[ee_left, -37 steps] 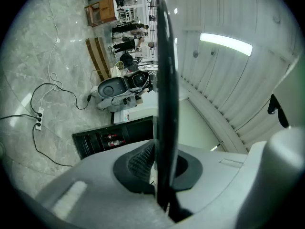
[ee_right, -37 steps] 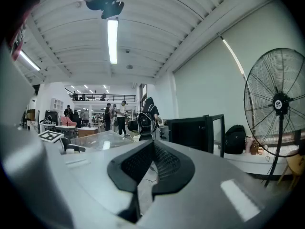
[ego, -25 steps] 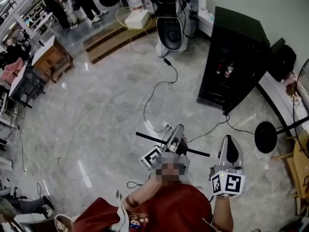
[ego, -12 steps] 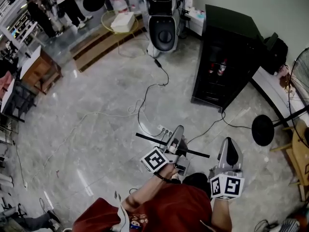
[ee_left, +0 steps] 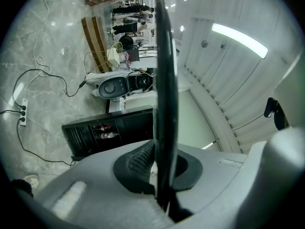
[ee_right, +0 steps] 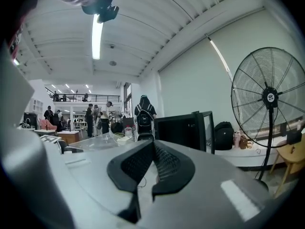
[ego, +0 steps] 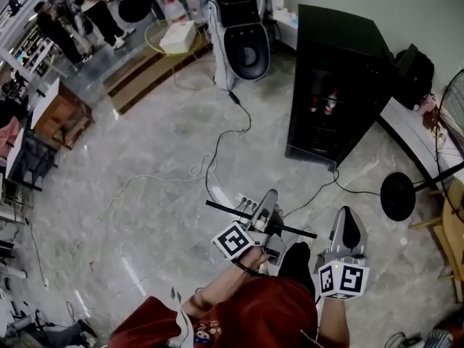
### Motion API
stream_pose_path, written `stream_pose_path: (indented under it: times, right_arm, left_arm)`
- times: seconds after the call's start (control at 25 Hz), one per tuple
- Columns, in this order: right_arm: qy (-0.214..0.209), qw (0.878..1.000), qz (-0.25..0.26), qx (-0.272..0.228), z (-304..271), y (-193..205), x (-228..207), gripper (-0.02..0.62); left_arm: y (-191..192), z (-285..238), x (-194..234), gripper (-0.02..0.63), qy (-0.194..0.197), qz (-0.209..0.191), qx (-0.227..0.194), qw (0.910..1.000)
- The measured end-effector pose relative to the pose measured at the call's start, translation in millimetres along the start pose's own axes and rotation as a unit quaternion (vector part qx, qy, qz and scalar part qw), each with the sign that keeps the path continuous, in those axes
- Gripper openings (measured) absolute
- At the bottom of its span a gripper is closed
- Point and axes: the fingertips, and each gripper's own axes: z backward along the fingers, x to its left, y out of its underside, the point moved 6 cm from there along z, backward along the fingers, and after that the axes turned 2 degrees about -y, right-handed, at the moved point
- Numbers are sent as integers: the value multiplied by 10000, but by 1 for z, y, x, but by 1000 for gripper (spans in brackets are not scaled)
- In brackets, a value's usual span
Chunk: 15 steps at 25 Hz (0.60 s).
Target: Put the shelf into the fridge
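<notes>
Head cam is up top, staring steeply down at the marble floor (ego: 130, 194), so both claws poke in from the bottom edge: left claw (ego: 270, 196), right claw (ego: 348, 214). The fridge (ego: 333, 78) sits well off at upper right. The left claw view rides right on its claw, super close to the jaws, and it's rolled sideways: floor at left, ceiling at right, with the shelf (ee_left: 164, 70) edge splitting the frame. The right claw view is upright, roughly level, looking across the room. All three catch the fridge; head view and left claw view also share the power strip (ego: 243, 200) on the floor.
</notes>
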Motion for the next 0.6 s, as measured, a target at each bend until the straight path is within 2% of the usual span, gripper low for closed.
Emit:
stream_pose_path:
  times: [0.2, 0.4, 0.6]
  right_arm:
    - [-19, 10000, -58, -45, -34, -10, -44, 0]
    - [-54, 9998, -139, -100, -65, -19, -91, 0]
    - [-114, 9997, -191, -69, -94, -28, -140, 0]
  left_arm:
    - [16, -54, -6, 15, 41, 151, -16, 9999]
    - [34, -112, -10, 15, 28, -23, 6, 10000]
    - [55, -166, -16, 15, 62, 7, -49, 10000]
